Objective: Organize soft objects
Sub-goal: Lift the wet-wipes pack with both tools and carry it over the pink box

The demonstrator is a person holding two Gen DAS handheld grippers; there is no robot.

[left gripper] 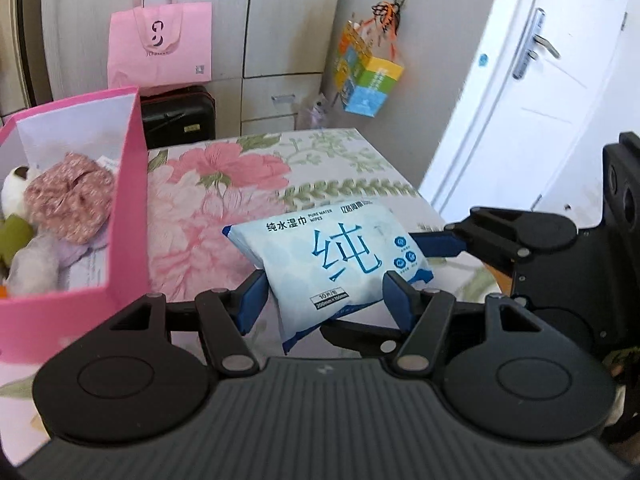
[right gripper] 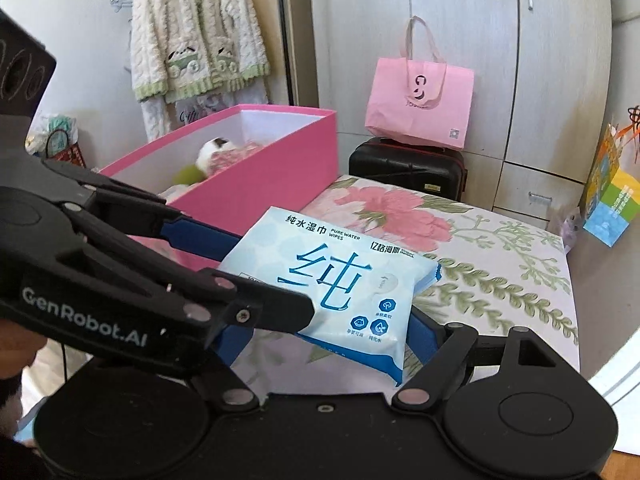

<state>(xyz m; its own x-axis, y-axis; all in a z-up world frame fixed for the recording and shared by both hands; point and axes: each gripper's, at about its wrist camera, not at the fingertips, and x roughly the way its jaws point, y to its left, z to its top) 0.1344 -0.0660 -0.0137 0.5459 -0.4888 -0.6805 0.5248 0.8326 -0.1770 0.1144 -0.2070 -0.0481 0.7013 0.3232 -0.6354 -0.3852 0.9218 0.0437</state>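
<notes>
A: Two grippers on one pack, and what a sight! The wet wipes pack point(left gripper: 332, 268) sits lifted above the floral tablecloth point(left gripper: 208, 200), tilted, printed face up.

B: Look at the left gripper point(left gripper: 326, 300). Its blue pads press both sides of the pack's lower end, clamped right on it.

A: And the right gripper point(right gripper: 320, 344)? From its own camera, one blue finger point(right gripper: 424, 340) hugs the pack's right edge; the other side is hidden behind the left gripper's black arm crossing in front.

B: The left view helps: a blue finger of the right gripper touches the pack's right end. Whether it actually grips, I cannot tell.

A: Fair call. Now the pink box point(left gripper: 128, 184), open-topped, standing on the cloth just left of the pack.

B: Already stocked! A floral pink fabric piece point(left gripper: 68, 204) on top, a white plush toy point(left gripper: 14, 196) beside it, something green point(left gripper: 14, 236) below.

A: Background check: a pink tote bag point(right gripper: 420, 108) resting on a black suitcase point(right gripper: 404, 166) against the wardrobe point(right gripper: 520, 60).

B: A fluffy cream cardigan point(right gripper: 196, 28) hangs on the wall, and the left view catches a white door point(left gripper: 540, 80) at right.
</notes>
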